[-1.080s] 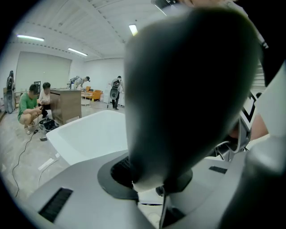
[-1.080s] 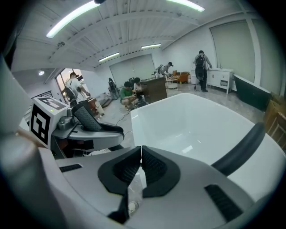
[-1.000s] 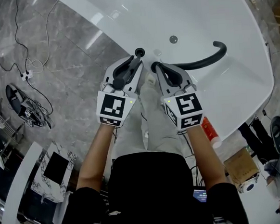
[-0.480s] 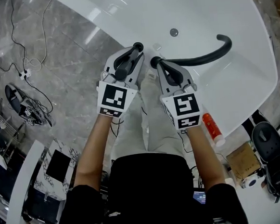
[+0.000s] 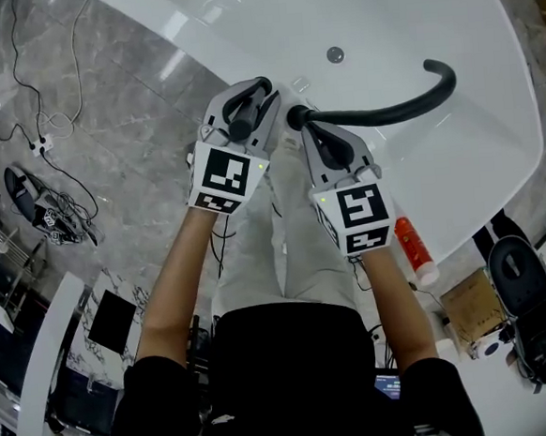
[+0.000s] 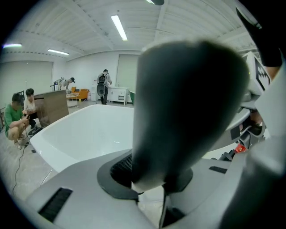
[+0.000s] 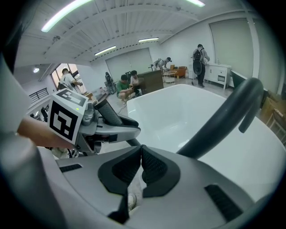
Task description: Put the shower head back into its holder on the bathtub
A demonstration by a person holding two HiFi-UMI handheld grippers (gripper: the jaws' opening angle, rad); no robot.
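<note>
- Between the left gripper's (image 5: 253, 101) jaws sits the shower head (image 6: 187, 112), a dark rounded bar clamped by the pads and filling most of the left gripper view.
- Right gripper (image 5: 303, 125): jaws pressed together with nothing visible between them. Its tip sits just beside the near end of the curved black pipe (image 5: 405, 108).
- Both grippers are close together at the near rim of the tub (image 5: 408, 23), with the shower head over that rim.
- Step in hand, as I judge it: carrying the shower head in to its holder. I cannot make out the holder. If it is on this rim, it may be hidden under the grippers.
- Next move calls for lining the bar's lower end up with the holder's opening and lowering it straight in. The grip should loosen only once the bar is seated. The right gripper has little room beside it and should stay clear of the bar.
- Pose: the left forearm (image 5: 171, 296) and right forearm (image 5: 392, 297) reach forward almost parallel, and both grippers point forward and down at the rim.
</note>
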